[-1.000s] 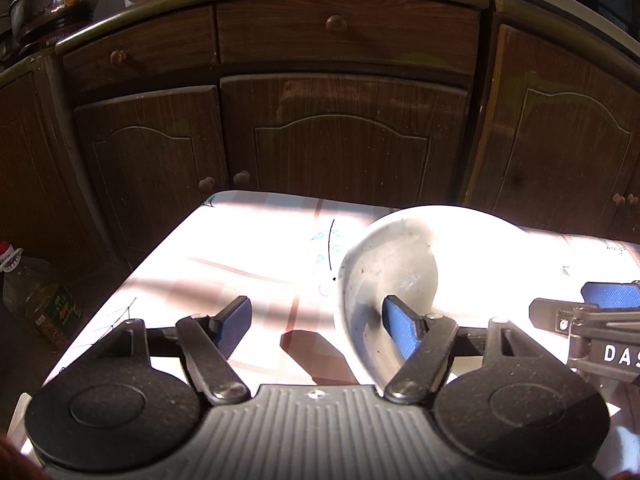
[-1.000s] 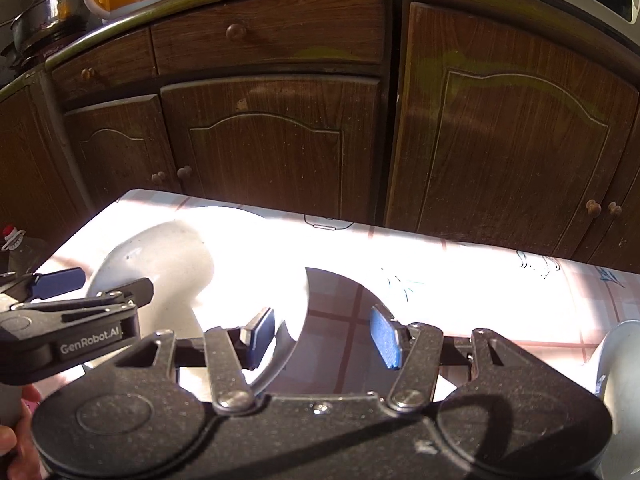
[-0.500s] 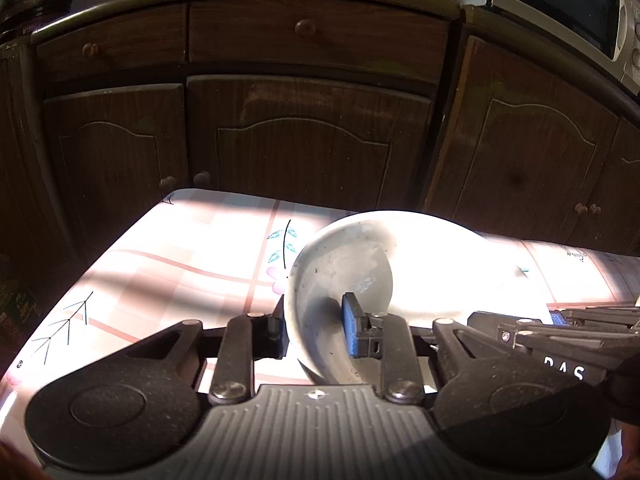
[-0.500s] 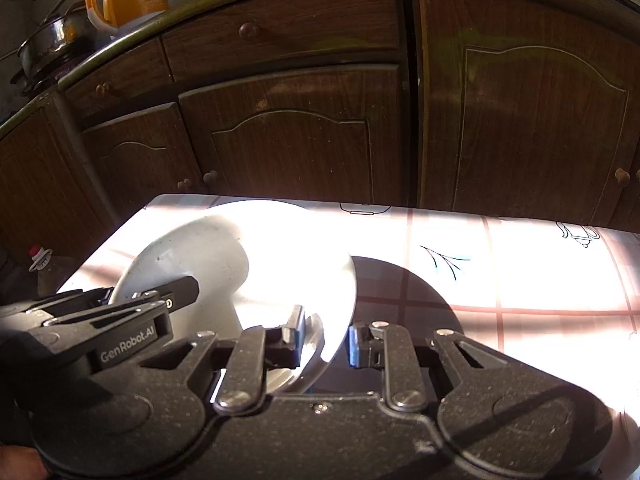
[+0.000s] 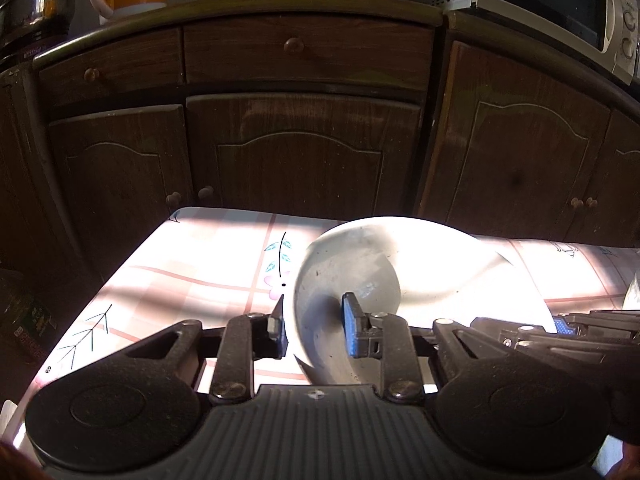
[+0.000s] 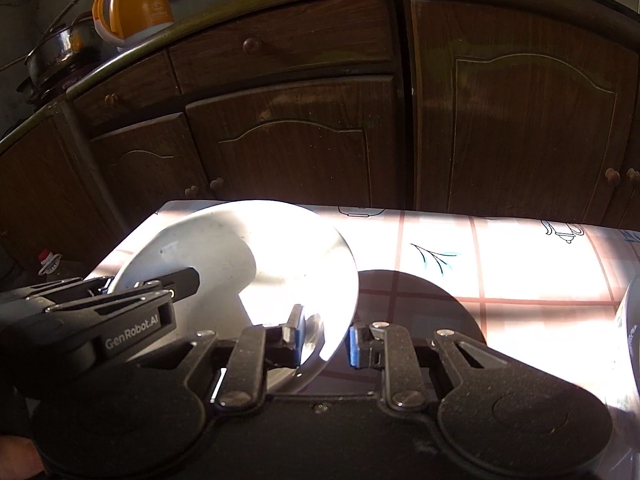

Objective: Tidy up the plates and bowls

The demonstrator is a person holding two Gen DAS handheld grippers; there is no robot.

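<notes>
A white plate (image 5: 420, 264) hangs tilted just above the checked tablecloth (image 5: 180, 280), casting a round shadow on it. My left gripper (image 5: 316, 330) is shut on the plate's left rim, one blue pad inside and one finger outside. In the right wrist view the same plate (image 6: 240, 256) glares in the sun, and my right gripper (image 6: 326, 336) is shut on its right rim. Each gripper shows in the other's view: the right one (image 5: 560, 328) at the plate's far side, the left one (image 6: 120, 308) over the plate's left part.
Another white dish (image 6: 630, 320) sits at the table's right edge. Dark wooden cabinets (image 5: 300, 160) stand close behind the table. On the counter are an orange kettle (image 6: 132, 8), a steel pot (image 5: 36, 4) and a microwave (image 5: 560, 4). A bottle (image 6: 48, 260) stands on the floor at left.
Both grippers went from open around the plate's rim to shut on it. The plate now sits tilted between them, with its shadow spread on the cloth.
</notes>
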